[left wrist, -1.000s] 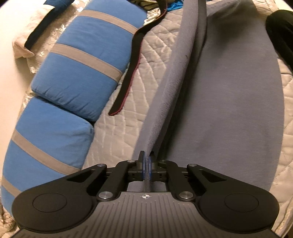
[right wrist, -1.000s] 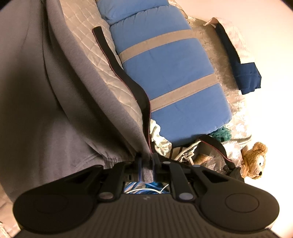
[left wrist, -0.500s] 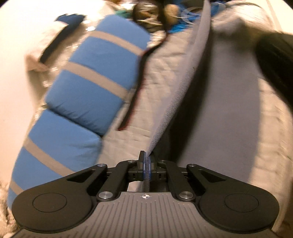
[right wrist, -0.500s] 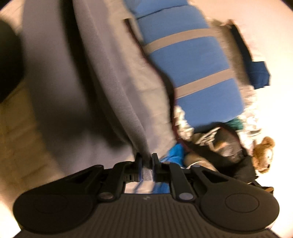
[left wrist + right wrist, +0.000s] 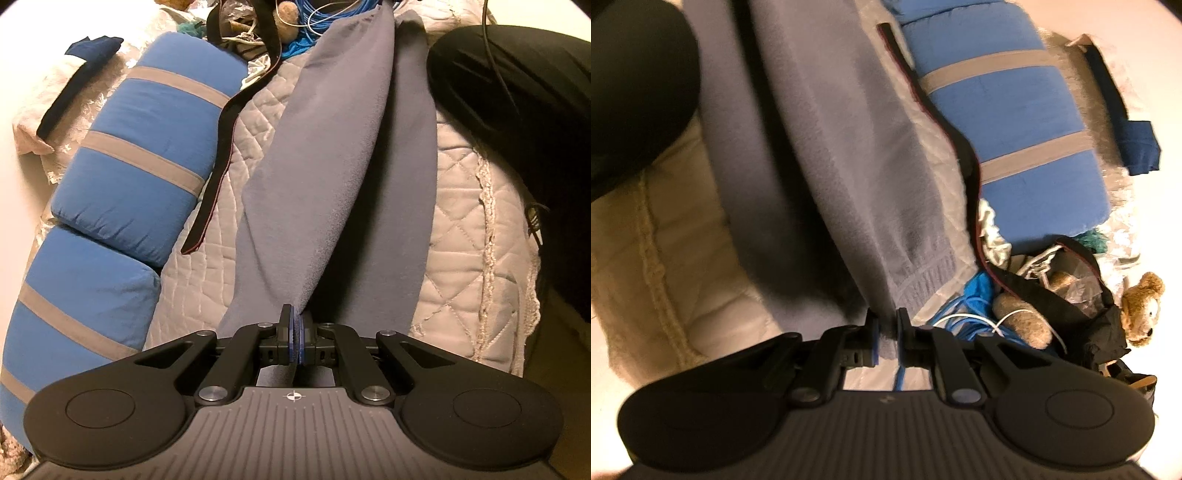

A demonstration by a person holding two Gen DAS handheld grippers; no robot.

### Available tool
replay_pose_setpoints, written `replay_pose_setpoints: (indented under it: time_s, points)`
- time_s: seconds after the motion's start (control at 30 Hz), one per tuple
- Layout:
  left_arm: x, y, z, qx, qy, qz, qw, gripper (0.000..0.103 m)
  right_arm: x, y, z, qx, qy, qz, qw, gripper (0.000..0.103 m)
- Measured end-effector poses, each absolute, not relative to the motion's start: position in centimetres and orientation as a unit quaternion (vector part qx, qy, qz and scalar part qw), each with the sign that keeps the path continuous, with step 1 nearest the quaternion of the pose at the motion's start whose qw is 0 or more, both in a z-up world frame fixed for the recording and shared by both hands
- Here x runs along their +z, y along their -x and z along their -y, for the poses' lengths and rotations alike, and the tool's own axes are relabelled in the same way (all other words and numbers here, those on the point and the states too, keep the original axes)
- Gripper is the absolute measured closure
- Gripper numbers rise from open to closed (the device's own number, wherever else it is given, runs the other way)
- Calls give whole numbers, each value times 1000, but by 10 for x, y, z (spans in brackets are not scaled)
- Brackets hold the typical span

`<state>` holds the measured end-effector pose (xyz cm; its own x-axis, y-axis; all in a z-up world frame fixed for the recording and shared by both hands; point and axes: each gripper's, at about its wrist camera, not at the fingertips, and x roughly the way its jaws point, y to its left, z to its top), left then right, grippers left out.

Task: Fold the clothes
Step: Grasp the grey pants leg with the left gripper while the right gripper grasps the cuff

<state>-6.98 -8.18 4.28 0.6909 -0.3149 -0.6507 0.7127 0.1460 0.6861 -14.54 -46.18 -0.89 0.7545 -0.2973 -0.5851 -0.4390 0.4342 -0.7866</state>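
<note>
The left gripper (image 5: 296, 326) is clamped on the grey garment (image 5: 325, 155), which stretches away over the quilt (image 5: 465, 236). The right gripper (image 5: 886, 328) pinches the garment's ribbed hem (image 5: 923, 284), beside the quilt.

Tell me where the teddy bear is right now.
In the right wrist view, the teddy bear sits at the far right edge, beside the black bag, beyond the blue striped cushion.

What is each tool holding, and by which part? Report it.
Both hold the grey garment. The left tool pinches a thin fabric edge at one end; the right tool grips the other end, just by the ribbed cuff.
</note>
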Motion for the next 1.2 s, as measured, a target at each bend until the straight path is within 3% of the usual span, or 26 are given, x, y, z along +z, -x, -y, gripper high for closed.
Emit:
replay_pose_setpoints:
  time_s: [1.2]
  points:
    - [2, 67, 71, -368, -484, -225, 762, 100, -32, 142, 456, 54, 549, -405, 729, 94]
